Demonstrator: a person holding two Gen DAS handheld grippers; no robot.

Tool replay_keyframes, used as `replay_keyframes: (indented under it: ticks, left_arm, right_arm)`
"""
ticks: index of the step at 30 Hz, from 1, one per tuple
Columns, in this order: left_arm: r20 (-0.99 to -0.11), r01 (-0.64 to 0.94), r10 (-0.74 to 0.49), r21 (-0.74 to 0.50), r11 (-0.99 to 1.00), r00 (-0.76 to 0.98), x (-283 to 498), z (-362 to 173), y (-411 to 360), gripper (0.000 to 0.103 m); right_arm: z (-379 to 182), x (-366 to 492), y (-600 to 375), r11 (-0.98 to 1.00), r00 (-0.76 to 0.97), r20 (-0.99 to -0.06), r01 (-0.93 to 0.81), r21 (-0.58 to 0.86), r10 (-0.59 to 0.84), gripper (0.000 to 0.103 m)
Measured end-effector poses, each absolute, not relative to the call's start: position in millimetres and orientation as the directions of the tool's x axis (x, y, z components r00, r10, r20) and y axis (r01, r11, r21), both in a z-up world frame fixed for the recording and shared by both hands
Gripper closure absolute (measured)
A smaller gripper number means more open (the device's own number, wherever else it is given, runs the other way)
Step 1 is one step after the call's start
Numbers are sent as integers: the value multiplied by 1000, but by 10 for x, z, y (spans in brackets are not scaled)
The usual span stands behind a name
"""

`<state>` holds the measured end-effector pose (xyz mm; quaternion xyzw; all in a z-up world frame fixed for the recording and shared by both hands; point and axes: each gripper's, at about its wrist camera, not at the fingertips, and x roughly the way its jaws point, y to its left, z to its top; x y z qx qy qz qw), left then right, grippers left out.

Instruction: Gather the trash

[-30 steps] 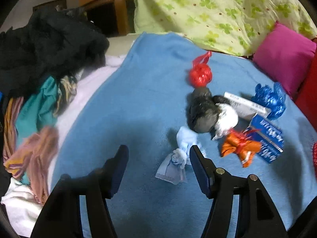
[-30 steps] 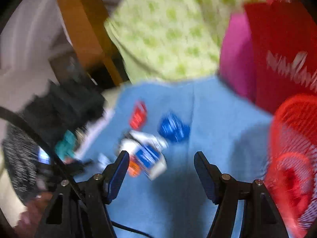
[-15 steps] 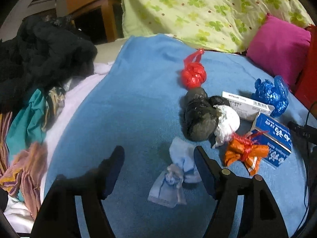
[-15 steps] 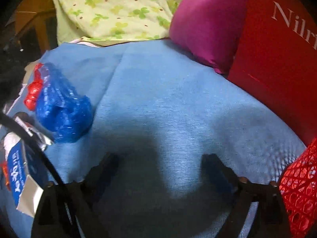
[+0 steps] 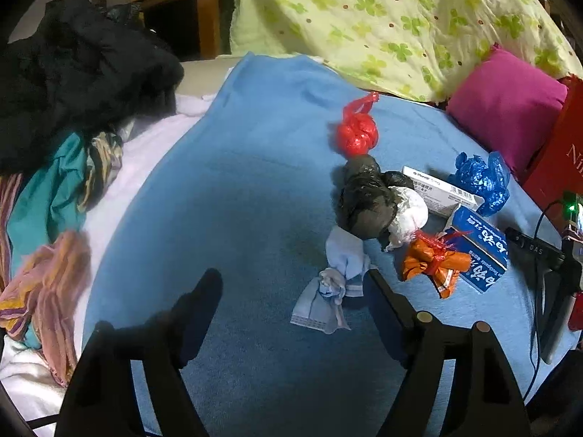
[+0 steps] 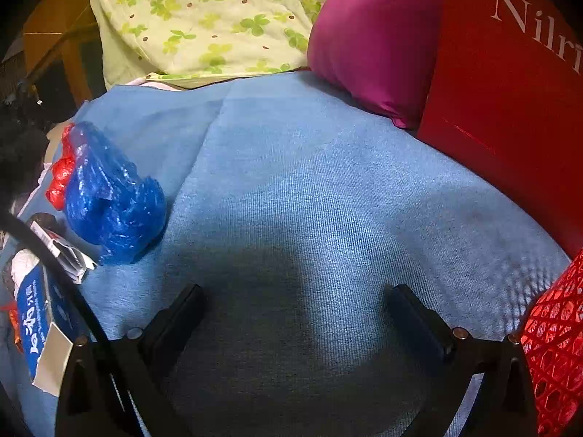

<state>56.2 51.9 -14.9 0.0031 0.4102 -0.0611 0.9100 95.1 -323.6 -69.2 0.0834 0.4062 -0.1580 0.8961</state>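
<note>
Blue blanket (image 5: 226, 189) carries the trash: a knotted pale wrapper (image 5: 329, 291) lies between the left tongs (image 5: 291, 291), just opened wider; right tongs (image 6: 295, 306) spread empty nearby.

Both wrist views look steeply down along their fingers, close over the blue blanket (image 5: 237, 189); both share the crumpled blue plastic bag (image 6: 109, 196)

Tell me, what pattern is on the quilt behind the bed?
The pale yellow-green quilt carries green clover leaves and small brown dots, clearest in the left wrist view.
</note>
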Motion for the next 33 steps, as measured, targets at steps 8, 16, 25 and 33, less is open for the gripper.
replay_keyframes:
  ticks: [8, 16, 25, 33]
  left_arm:
    - [-782, 70, -75, -40, 997, 619, 732, -293, 523, 23]
    - [-818, 65, -19, 22, 998, 576, 918, -469, 392, 23]
    - [-807, 32, 30, 61, 998, 590, 1025, -532, 354, 23]
    - [-778, 14, 42, 65, 998, 627, 995, -411, 423, 23]
  right_arm:
    - [-693, 951, -3238, 936, 620, -754, 350, 22, -214, 0]
    - [-691, 951, -3241, 937, 621, -754, 350, 23, -214, 0]
    - [-689, 950, -3244, 937, 621, -755, 349, 23, -212, 0]
    - [-689, 951, -3245, 937, 621, -755, 348, 24, -212, 0]
